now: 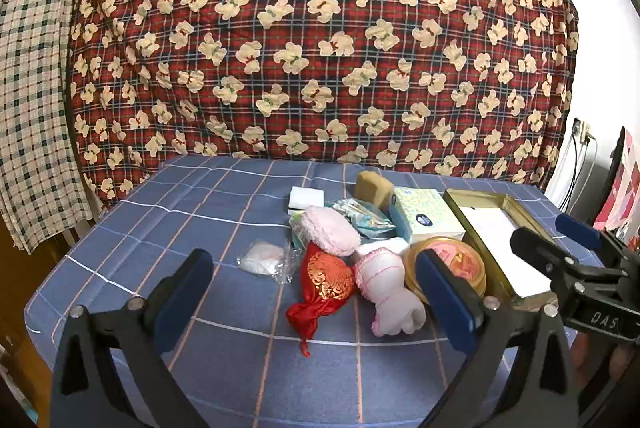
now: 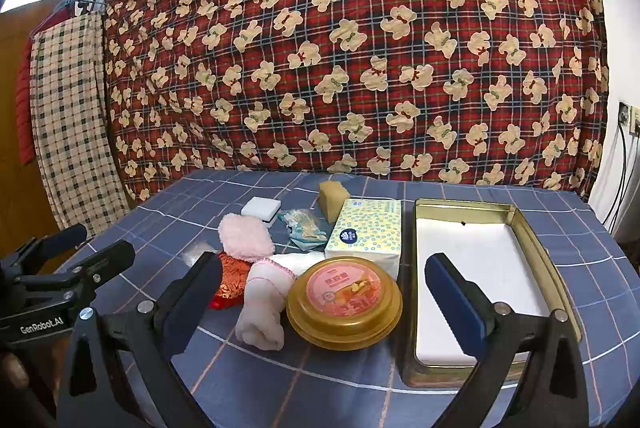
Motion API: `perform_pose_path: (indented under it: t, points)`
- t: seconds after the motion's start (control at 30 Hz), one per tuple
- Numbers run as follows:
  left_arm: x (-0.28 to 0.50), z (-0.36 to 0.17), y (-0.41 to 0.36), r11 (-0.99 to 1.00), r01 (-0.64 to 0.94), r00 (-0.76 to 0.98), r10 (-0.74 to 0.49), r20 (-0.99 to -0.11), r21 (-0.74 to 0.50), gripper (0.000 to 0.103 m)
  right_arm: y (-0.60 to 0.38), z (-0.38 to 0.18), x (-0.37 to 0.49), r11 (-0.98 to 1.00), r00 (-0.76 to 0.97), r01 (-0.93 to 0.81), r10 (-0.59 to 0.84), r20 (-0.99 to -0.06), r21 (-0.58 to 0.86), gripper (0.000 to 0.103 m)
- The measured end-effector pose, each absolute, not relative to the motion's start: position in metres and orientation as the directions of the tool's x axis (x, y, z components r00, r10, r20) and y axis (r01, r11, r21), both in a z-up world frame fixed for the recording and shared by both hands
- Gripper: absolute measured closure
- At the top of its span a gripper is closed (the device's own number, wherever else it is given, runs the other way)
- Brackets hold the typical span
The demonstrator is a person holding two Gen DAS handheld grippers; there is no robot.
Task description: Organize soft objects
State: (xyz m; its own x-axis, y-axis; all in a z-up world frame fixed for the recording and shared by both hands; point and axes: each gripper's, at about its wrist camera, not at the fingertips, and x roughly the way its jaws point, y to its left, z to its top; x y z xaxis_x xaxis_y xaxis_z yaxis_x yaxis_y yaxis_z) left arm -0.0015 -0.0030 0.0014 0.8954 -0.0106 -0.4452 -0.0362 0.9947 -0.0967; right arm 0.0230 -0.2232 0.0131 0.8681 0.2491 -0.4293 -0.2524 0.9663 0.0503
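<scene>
We see both claws spread wide and empty above the near edge of the blue checked surface. The soft things lie heaped at centre: the rolled pink-and-white cloth, long axis near-to-far, sits just ahead of the left claw, nearer it than the right claw. The open gold tin lies far right, ahead of the right claw.
</scene>
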Motion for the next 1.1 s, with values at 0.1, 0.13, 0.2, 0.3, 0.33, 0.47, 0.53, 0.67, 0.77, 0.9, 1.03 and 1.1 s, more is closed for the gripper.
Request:
perform_pose_path:
  t: [0.1,0.13,0.2,0.3,0.33,0.47,0.53,0.67,0.77,0.9,1.03,1.1]
  points:
    - [-0.001,0.001,-0.003,0.995,-0.037,0.896,-0.008,-0.445,-0.092,0.001,-0.222,0.010,0.023,0.966,0.867,-0.256,0.251,-0.431,0.048,0.001]
    - [-0.002,0.002,-0.004,0.995,-0.039,0.895,-0.007,-0.446,-0.093,0.001,-0.218,0.007,0.021,0.965,0.866,-0.257,0.251,-0.432,0.045,0.001]
    - [-0.002,0.001,-0.004,0.995,-0.037,0.896,-0.009,-0.444,-0.093,0.001,-0.212,0.002,0.018,0.964,0.866,-0.262,0.253,-0.432,0.040,0.001]
    - [-0.001,0.001,-0.003,0.995,-0.036,0.896,-0.008,-0.445,-0.090,0.001,-0.212,0.002,0.017,0.964,0.865,-0.263,0.255,-0.432,0.041,0.001]
    - [-0.001,0.001,-0.003,0.995,-0.035,0.896,-0.009,-0.445,-0.091,0.001,-0.212,0.002,0.018,0.964,0.865,-0.263,0.254,-0.432,0.041,0.001]
    - [-0.001,0.001,-0.003,0.995,-0.034,0.895,-0.010,-0.445,-0.091,0.001,-0.212,0.003,0.018,0.964,0.865,-0.263,0.254,-0.433,0.041,0.001]
    - [-0.001,0.001,-0.004,0.995,-0.037,0.896,-0.007,-0.445,-0.089,0.001,-0.212,0.003,0.018,0.964,0.865,-0.263,0.254,-0.433,0.041,0.001]
    - [-0.001,0.001,-0.004,0.995,-0.036,0.895,-0.007,-0.446,-0.089,0.001,-0.212,0.003,0.018,0.964,0.864,-0.263,0.254,-0.435,0.042,0.001]
    - [-0.001,0.001,-0.004,0.995,-0.037,0.895,-0.007,-0.446,-0.089,0.001,-0.210,0.001,0.017,0.963,0.863,-0.265,0.256,-0.435,0.042,0.001]
    - [-0.001,0.001,-0.005,0.995,-0.037,0.895,-0.007,-0.446,-0.089,0.001,-0.211,0.001,0.018,0.964,0.863,-0.264,0.256,-0.436,0.044,0.001]
    - [-0.001,0.001,-0.005,0.995,-0.035,0.896,-0.008,-0.445,-0.088,0.001,-0.211,0.002,0.018,0.963,0.863,-0.265,0.256,-0.436,0.043,0.001]
    - [-0.001,0.001,-0.004,0.995,-0.036,0.895,-0.007,-0.446,-0.088,0.001,-0.211,0.002,0.018,0.964,0.863,-0.263,0.255,-0.436,0.043,0.001]
